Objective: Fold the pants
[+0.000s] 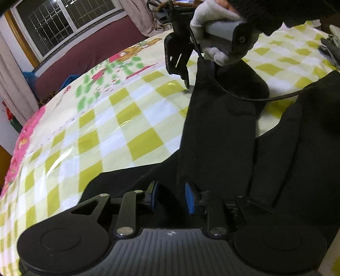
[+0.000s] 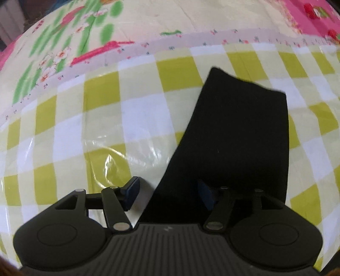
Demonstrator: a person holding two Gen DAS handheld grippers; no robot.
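Room: a bedroom; a barred window (image 1: 63,23) sits at about 11 o'clock in the left wrist view, with a pale curtain (image 1: 140,17) beside it and a dark red wall below.
Surface: a bed cover (image 1: 102,118) in yellow-green and white checks, with a glossy sheen, a cartoon flower print farther off and a pink border (image 2: 314,19) at 1 o'clock in the right wrist view.
Pants: the black pants (image 1: 223,131) lie flat on the cover; in the left wrist view they fill the area from 6 o'clock to 3 o'clock, with one leg running up toward 12 o'clock.
Leg end: in the right wrist view the hem (image 2: 246,82) of that leg lies just above centre, slightly wavy, flat on the checks.
Left gripper: the left gripper (image 1: 173,198) is low over the dark cloth at 6 o'clock; its blue pads stand a little apart, and whether cloth is pinched between them I cannot tell.
Right gripper: the right gripper (image 2: 167,194) has its jaws released and wide, the left pad over bare cover, the right pad over the leg's edge, nothing clamped.
Hand: a gloved hand (image 1: 214,31) holds the right gripper's handle at 12 o'clock in the left wrist view, fingertips down by the leg end.
Cable: a black cable (image 1: 255,97) trails from it across the pants toward 3 o'clock.
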